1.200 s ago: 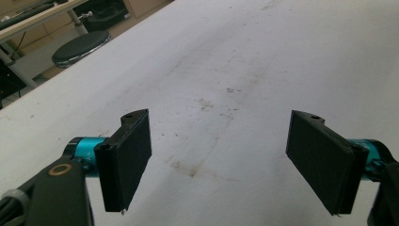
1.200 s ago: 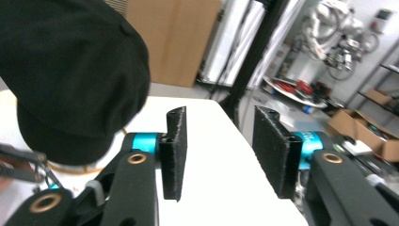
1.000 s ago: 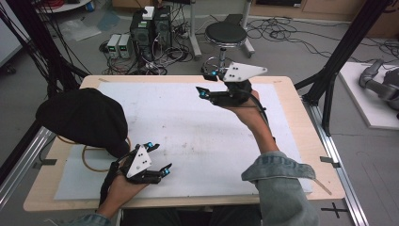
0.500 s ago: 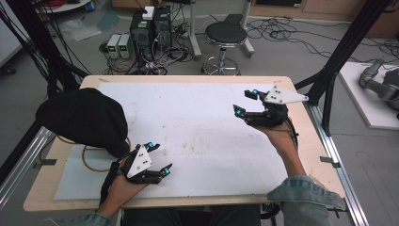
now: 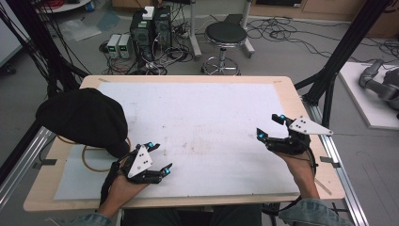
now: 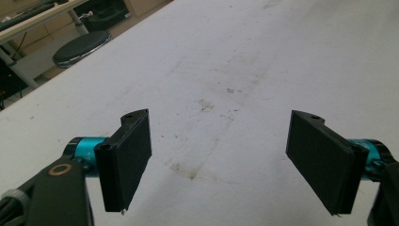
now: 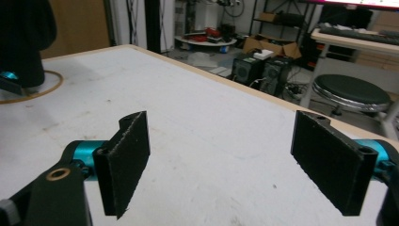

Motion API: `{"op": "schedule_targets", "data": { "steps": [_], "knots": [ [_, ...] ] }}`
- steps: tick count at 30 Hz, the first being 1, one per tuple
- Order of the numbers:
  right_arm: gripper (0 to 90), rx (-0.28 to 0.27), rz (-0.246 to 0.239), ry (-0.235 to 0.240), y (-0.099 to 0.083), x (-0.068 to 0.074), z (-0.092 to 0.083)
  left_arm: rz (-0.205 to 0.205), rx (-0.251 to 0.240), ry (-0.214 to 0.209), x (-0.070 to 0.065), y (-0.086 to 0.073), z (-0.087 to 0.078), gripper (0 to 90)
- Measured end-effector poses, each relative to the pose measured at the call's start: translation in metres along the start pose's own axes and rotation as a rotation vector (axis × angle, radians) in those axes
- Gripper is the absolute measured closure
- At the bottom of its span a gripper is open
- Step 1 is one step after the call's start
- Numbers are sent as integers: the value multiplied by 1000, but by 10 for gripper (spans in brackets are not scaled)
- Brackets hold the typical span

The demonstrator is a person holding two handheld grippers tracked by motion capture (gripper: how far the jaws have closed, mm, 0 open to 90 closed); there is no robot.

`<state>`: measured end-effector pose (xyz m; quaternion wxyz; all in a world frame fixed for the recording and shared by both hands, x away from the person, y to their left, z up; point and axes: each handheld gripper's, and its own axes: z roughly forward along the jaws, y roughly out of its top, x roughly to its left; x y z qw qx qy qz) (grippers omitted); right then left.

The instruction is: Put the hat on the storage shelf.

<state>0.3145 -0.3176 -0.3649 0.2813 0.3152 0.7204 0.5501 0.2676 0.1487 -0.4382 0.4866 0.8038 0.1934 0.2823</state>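
Grippers sit low over the surface [image 5: 197, 113], one at each near corner, both with nothing between the jaws. The left gripper [image 5: 158, 159] is at the near left, held in a hand [image 5: 120, 190] that comes in from the bottom edge, its white three-cornered plate tilted up. In the left gripper view its two black pads [image 6: 133, 157] stand well apart, with only the white sheet [image 6: 244, 70] between them, marked by faint brown smudges.

The right gripper [image 5: 269, 126] is at the near right, close to the surface's right edge, pointing left and away across the sheet. Its jaws have just been opening, and in the right gripper view the pads [image 7: 128, 157] are spread wide over bare sheet, nothing gripped.

Nearest the left gripper lies a black cloth [image 5: 82, 120], heaped at the left edge of the surface and hanging partly past it. A tan ring [image 5: 89, 165] lies flat on the sheet just beside the cloth, part of it tucked under the cloth's near edge. The left gripper is near both but touches neither. In the right gripper view the cloth and ring appear far off at the upper left.

Beyond the far edge stand a round black stool [image 5: 227, 35] and some boxes with cables on the floor.
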Motion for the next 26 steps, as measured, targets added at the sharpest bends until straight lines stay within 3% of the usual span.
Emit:
{"op": "schedule_targets", "data": {
  "steps": [9,26],
  "knots": [
    [177,11,37,-39,-22,-1,-7,1,2,-1,0,0,0,230],
    [162,-20,71,-43,-33,0,-10,6,2,-5,-1,0,3,230]
  ]
}}
